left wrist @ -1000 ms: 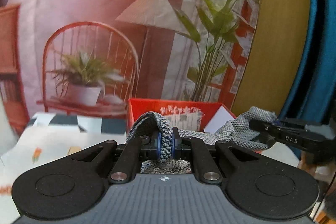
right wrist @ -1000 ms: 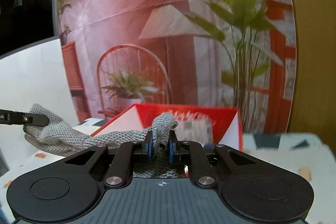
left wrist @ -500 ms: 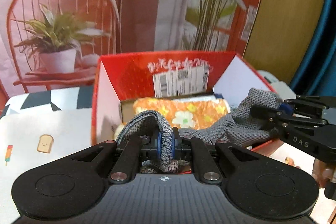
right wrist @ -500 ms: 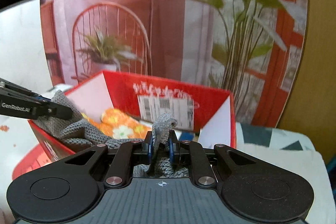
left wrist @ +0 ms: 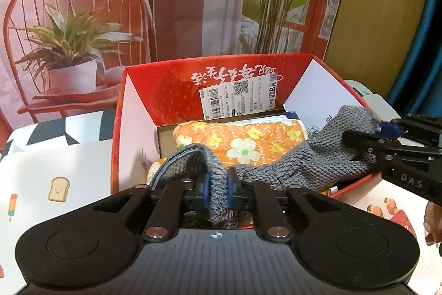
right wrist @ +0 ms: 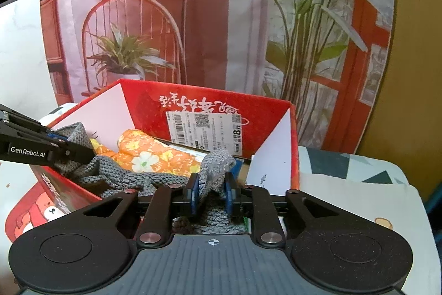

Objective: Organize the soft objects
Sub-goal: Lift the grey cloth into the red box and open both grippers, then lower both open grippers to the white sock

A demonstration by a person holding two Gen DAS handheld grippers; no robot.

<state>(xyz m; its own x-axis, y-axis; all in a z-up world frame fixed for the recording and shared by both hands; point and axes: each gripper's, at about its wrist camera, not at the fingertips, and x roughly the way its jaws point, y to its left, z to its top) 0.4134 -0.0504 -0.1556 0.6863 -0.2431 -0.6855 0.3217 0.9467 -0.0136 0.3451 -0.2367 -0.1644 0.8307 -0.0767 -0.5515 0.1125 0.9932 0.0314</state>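
A grey knitted cloth (left wrist: pixel 304 162) hangs stretched between my two grippers, over the open red cardboard box (left wrist: pixel 165 79). My left gripper (left wrist: pixel 218 187) is shut on one end of the cloth. My right gripper (right wrist: pixel 211 191) is shut on the other end (right wrist: pixel 215 165); it also shows at the right of the left wrist view (left wrist: pixel 386 134). Inside the box lies an orange floral cloth roll (left wrist: pixel 243 140), under the grey cloth's middle. In the right wrist view the grey cloth (right wrist: pixel 132 179) sags onto the orange roll (right wrist: pixel 149 154) in the box (right wrist: pixel 210 107).
The box stands on a table with a white patterned cover (left wrist: pixel 55 170) and a checked cloth (right wrist: pixel 345 165). A printed backdrop with a chair and plants (left wrist: pixel 83 18) hangs behind. A red printed sheet (right wrist: pixel 30 209) lies under the box's near corner.
Both grippers have moved forward and down with the grey cloth, from in front of the box to over its opening. The cloth's middle now rests on the orange roll.
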